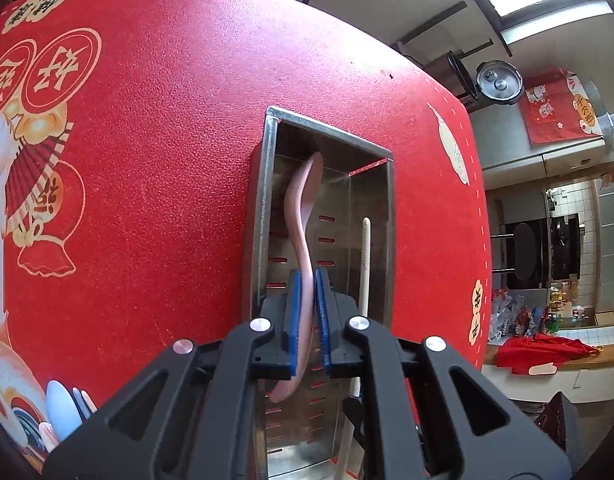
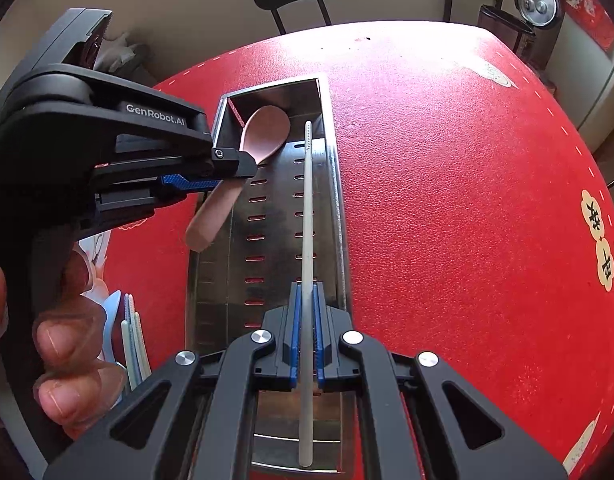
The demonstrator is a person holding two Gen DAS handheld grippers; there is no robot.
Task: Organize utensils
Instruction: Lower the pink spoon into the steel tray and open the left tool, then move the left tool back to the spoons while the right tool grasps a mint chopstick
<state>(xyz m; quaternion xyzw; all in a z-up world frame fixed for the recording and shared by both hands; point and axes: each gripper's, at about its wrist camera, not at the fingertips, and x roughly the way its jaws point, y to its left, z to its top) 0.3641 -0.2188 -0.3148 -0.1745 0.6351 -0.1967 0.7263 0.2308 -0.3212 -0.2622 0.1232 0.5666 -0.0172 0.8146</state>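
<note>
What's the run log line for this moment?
left claw: shut on pink spoon | right claw: shut on white chopstick | both over metal tray

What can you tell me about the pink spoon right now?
The pink spoon looks like smooth matte plastic, with an oval bowl and a curved, flattened handle. The left gripper is shut on its handle, blue-padded fingers pressing both sides. The bowl is inside the far end of the slotted metal utensil tray; the handle end sticks out over the tray's left wall.
</note>
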